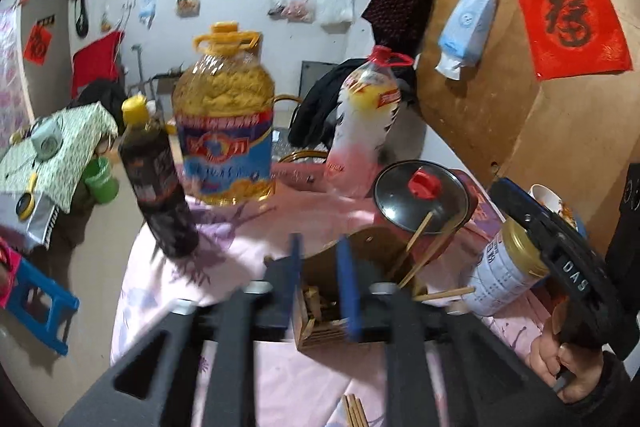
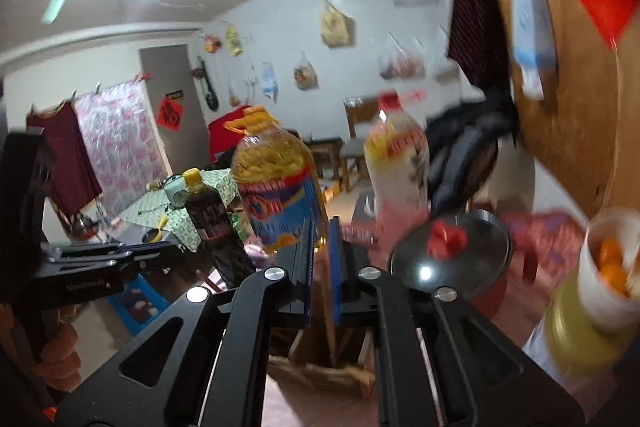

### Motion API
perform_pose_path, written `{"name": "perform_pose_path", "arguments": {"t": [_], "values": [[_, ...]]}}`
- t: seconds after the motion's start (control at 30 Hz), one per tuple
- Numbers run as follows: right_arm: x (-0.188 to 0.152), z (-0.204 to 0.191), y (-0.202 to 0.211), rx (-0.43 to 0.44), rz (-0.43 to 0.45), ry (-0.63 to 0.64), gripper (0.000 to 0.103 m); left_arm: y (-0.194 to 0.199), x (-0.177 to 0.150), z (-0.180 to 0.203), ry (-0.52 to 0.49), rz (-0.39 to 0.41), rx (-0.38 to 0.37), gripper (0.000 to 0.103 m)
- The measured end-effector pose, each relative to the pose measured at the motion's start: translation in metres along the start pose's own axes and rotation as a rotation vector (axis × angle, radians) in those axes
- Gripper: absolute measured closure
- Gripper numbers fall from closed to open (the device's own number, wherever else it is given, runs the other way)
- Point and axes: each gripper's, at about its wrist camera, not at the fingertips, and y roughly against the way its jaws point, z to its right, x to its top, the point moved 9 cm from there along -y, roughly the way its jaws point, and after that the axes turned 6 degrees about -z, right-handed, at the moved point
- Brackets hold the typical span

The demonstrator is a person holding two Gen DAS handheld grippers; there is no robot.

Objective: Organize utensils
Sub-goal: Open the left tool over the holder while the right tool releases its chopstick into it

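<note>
Chopstick holder [image 1: 320,311] on table [image 1: 256,235], several chopsticks [image 1: 420,255] already in. Left gripper [image 1: 320,287] fingers part spread, straddling holder's near side. Right gripper [image 2: 320,267] fingers nearly pressed together, nothing visibly pinched. Loose chopsticks [image 1: 354,411] near edge: align tips, drop upright.

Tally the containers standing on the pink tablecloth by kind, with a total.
Bottles: 3 (dark bottle, big oil bottle, red-capped bottle)
Lidded pots: 1
Tins: 1
Wooden utensil holders: 1
Total: 6
</note>
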Motion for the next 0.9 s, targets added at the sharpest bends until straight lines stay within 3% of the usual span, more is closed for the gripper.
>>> {"name": "perform_pose_path", "arguments": {"t": [0.23, 0.53, 0.7, 0.9], "values": [[-0.013, 0.006, 0.02, -0.019, 0.002, -0.011, 0.092, 0.008, -0.012, -0.026, 0.08, 0.001, 0.023, 0.053], [-0.035, -0.007, 0.065, -0.057, 0.01, 0.008, 0.07, 0.048, -0.046, -0.033, 0.114, 0.01, 0.072, 0.035], [-0.047, -0.019, 0.091, -0.044, 0.014, 0.011, 0.066, 0.071, -0.075, -0.036, 0.155, 0.001, 0.085, 0.02], [-0.068, -0.032, 0.123, -0.057, 0.032, 0.008, 0.039, 0.096, -0.114, -0.038, 0.179, -0.008, 0.107, 0.013]]}}
